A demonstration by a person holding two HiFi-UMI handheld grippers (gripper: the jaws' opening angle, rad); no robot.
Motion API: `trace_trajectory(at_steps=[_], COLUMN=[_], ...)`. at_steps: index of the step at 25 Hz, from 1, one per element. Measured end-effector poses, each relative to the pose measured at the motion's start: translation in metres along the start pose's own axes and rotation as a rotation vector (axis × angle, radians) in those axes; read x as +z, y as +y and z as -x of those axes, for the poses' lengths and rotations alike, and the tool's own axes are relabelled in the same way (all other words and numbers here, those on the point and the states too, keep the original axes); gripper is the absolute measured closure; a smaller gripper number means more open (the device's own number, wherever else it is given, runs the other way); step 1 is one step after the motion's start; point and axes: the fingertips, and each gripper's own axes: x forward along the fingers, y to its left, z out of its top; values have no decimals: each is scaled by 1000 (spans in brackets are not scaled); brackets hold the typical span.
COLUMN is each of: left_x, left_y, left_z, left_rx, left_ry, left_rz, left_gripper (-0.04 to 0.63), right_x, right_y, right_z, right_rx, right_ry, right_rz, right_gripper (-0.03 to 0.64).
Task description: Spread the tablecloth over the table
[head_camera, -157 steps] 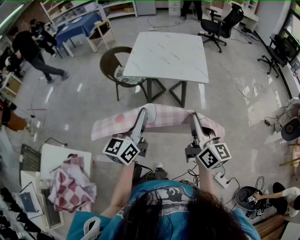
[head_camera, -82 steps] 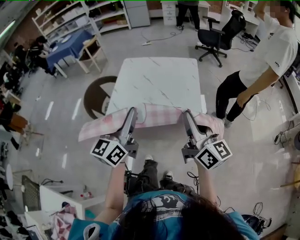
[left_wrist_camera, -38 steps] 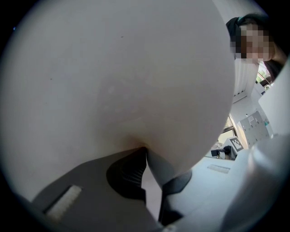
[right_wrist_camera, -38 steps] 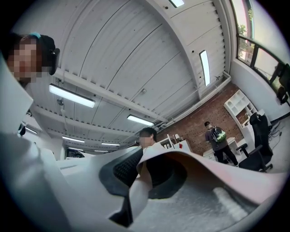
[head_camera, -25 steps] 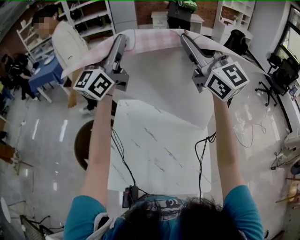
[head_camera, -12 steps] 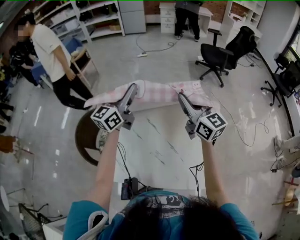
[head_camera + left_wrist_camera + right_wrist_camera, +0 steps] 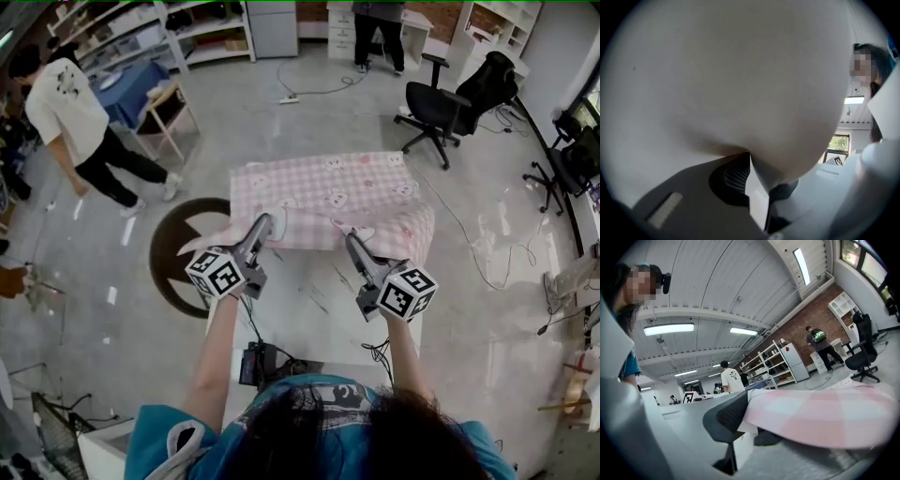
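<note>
Grey floor (image 7: 234, 112); round chair (image 7: 178, 258) beside table (image 7: 309, 305), office chair (image 7: 448, 94) and person (image 7: 70, 122) beyond.

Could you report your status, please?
Left tool just opening slightly, right tool closing, both pinching tablecloth. Cloth covers table's far half. Nothing seen in the way.

readable text: none | brands: none | numbers: none | signs: none legible in any view

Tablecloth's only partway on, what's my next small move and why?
Probably draw both grippers back toward you: the tablecloth covers only the far part, and the near half of the table is bare. The left gripper and right gripper pinch its near edge; left jaws just eased open slightly, right closed further.
</note>
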Motion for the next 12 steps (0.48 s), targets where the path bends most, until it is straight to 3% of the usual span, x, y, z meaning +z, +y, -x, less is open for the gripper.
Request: trace_trajectory(at_steps=[12], left_x=[-67], left_y=[-19], left_z=[61], left_rx=[86], left_ry=[100], left_rz=[144], left_gripper=[541], right_x=[-79], right_y=[16], right_z=[54], right_rx=[-7], right_ry=[44], right_rz=[-264], right_gripper=[578])
